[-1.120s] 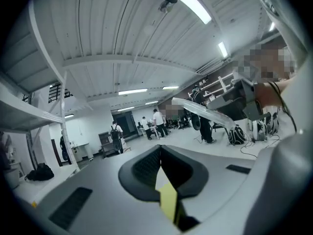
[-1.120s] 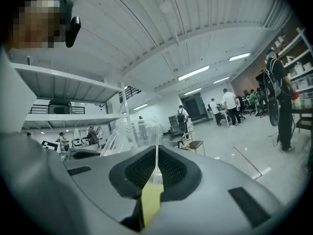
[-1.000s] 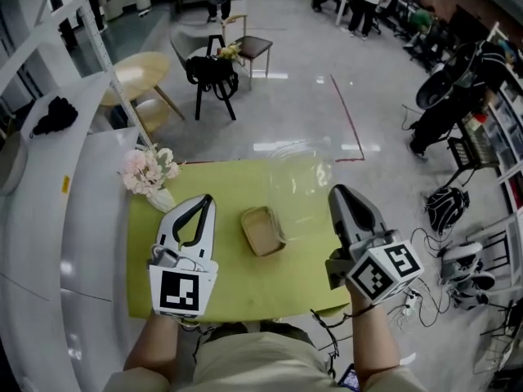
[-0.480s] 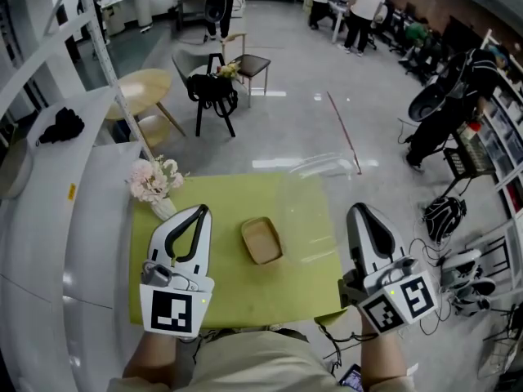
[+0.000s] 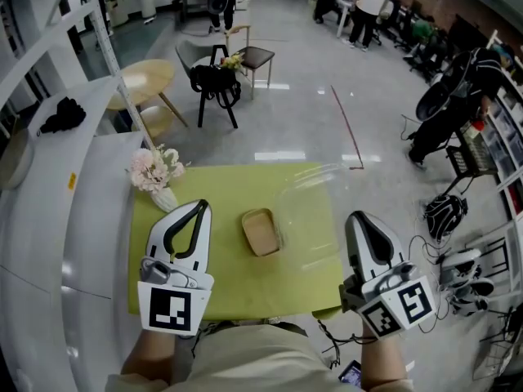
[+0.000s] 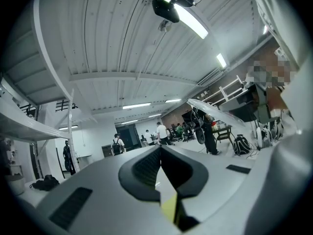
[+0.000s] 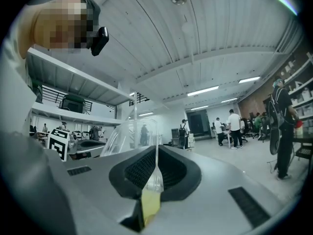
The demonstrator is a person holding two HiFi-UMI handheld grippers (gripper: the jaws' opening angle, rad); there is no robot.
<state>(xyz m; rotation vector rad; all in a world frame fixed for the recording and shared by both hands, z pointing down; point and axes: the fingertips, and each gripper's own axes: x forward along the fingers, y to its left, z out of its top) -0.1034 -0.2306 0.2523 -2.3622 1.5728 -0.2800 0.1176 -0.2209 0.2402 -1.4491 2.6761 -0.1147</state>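
Right gripper [image 5: 360, 220] has drawn back toward the person and out toward the right edge of the green table [image 5: 221, 190]. The clear lid [image 5: 312, 219] pinched in it came along and now lies flatter. Left gripper [image 5: 198, 207] eased back slightly. Both gripper views tilt higher.

Head camera downward; gripper views ceilingward
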